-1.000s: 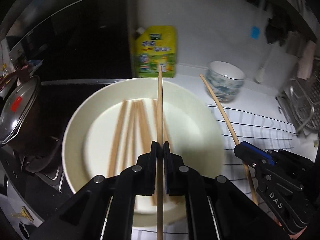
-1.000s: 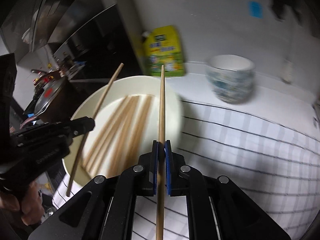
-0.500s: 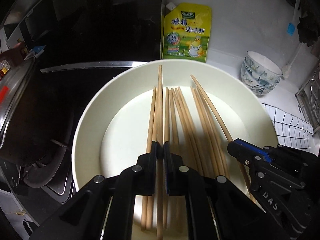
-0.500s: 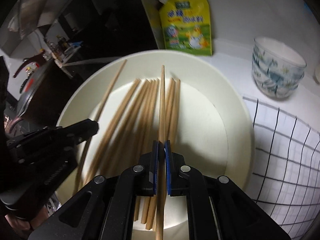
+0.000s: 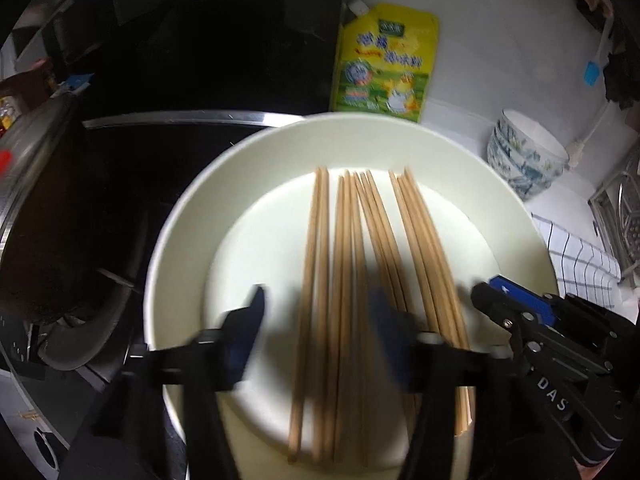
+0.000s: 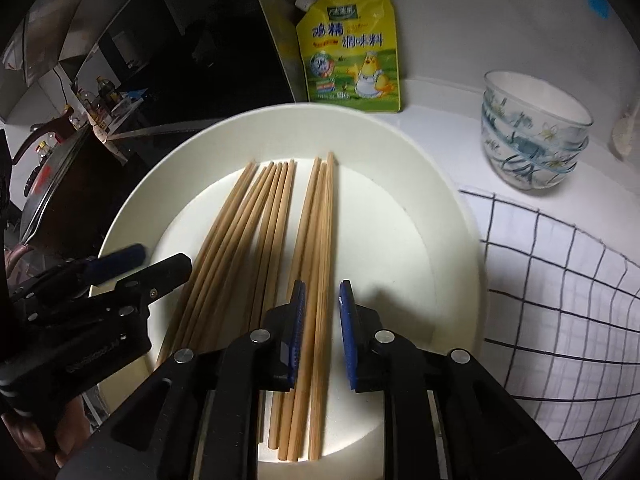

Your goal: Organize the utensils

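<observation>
Both tongs opening over the big white plate (image 6: pixel 452 248) in the middle of the frame, left tongs (image 5: pixel 316 324) wide, right tongs (image 6: pixel 322 320) narrow, letting go so the chopsticks (image 6: pixel 276 248) lie together, side by side.

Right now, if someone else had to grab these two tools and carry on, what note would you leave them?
Left gripper: jaws opening, nothing pinched, over the chopsticks.
Right gripper: jaws opening, pads clear of the chopsticks that lie between them.
Chopsticks: all the ones in view lie roughly side by side in the white plate.
Done: both grippers have let go over the plate.
Left: no loose chopsticks visible on the checked cloth; check outside the views for more utensils.
</observation>
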`<state>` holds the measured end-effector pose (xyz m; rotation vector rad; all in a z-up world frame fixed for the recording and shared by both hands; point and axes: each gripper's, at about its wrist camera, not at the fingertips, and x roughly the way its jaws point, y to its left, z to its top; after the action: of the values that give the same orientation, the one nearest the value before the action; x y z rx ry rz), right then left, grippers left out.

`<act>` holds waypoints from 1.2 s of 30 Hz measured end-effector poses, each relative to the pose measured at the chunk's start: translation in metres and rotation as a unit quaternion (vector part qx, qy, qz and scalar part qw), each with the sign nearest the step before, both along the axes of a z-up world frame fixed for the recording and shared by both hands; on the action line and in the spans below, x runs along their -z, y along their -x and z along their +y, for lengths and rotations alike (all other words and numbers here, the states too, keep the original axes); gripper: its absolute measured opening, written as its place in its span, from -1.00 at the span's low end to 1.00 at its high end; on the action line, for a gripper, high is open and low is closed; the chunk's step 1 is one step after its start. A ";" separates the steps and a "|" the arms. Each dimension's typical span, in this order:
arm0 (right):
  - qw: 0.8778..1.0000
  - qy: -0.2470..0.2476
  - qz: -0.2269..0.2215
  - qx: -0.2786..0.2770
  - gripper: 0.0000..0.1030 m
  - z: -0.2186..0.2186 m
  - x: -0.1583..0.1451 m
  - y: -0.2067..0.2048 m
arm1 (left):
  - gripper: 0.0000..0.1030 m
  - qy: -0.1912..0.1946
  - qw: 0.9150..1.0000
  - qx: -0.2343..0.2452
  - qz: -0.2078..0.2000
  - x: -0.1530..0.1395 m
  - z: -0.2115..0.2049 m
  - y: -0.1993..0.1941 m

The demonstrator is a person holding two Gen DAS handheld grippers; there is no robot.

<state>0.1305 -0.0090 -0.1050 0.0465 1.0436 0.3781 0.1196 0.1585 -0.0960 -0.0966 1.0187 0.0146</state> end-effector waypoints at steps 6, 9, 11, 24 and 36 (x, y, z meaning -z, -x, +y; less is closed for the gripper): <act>1.000 0.002 -0.013 0.004 -0.50 -0.004 -0.013 0.014 | 0.31 -0.010 1.000 -0.013 -0.007 -0.012 0.005 0.007; 1.000 0.005 -0.016 0.005 -0.44 -0.006 -0.019 0.022 | 0.31 -0.009 1.000 -0.013 -0.008 -0.015 0.006 0.010; 1.000 0.005 -0.020 0.009 -0.42 -0.009 -0.023 0.028 | 0.31 -0.008 1.000 -0.013 -0.010 -0.016 0.005 0.011; 0.999 0.013 -0.042 0.016 -0.20 -0.010 -0.045 0.051 | 0.36 -0.014 0.999 -0.017 -0.032 -0.042 0.009 0.040; 0.998 0.026 -0.044 0.026 0.06 -0.010 -0.050 0.061 | 0.67 -0.019 0.998 -0.031 -0.047 -0.058 0.017 0.056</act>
<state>0.0691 -0.0194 -0.0548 0.0100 0.9637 0.3030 0.0637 0.1751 -0.0384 -0.0924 0.9199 0.0846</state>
